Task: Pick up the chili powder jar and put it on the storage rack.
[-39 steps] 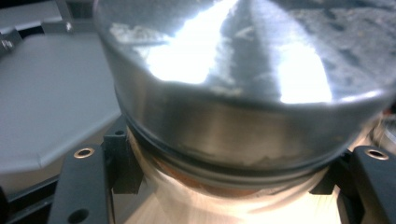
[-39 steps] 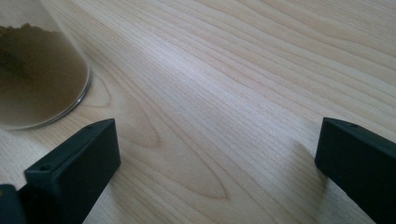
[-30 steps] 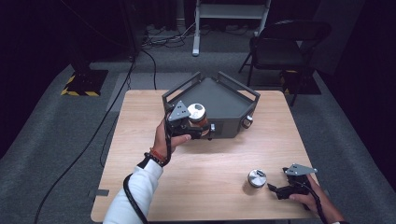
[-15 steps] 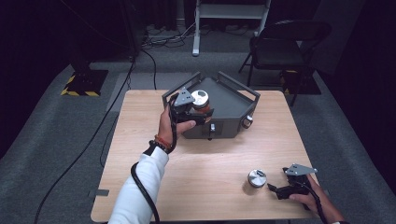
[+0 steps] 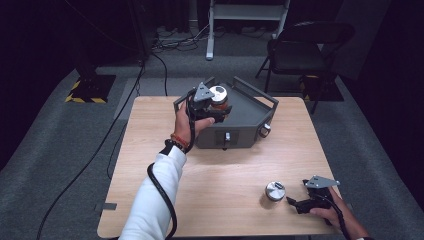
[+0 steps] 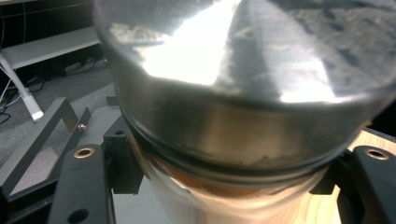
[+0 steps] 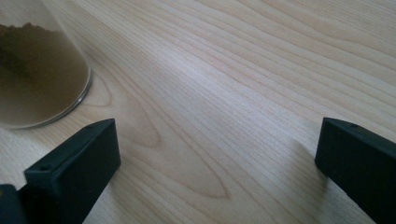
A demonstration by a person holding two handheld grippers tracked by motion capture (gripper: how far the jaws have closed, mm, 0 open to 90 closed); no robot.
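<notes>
The jar with the silver lid sits clamped in the left claw, held above the near-left part of the grey tray at the far side of the table. A second ago it hung lower, over the tray's near-left corner; it has since gone up and farther in over the tray, so a set-down inside the tray looks like the step in hand. Its long axis runs roughly upright, lid on top, perhaps slightly tilted. In the left gripper view the lid looms close between both black jaws. At the near right, a second jar stands on the table just left of the right claw, whose jaws stand apart, holding nothing.
</notes>
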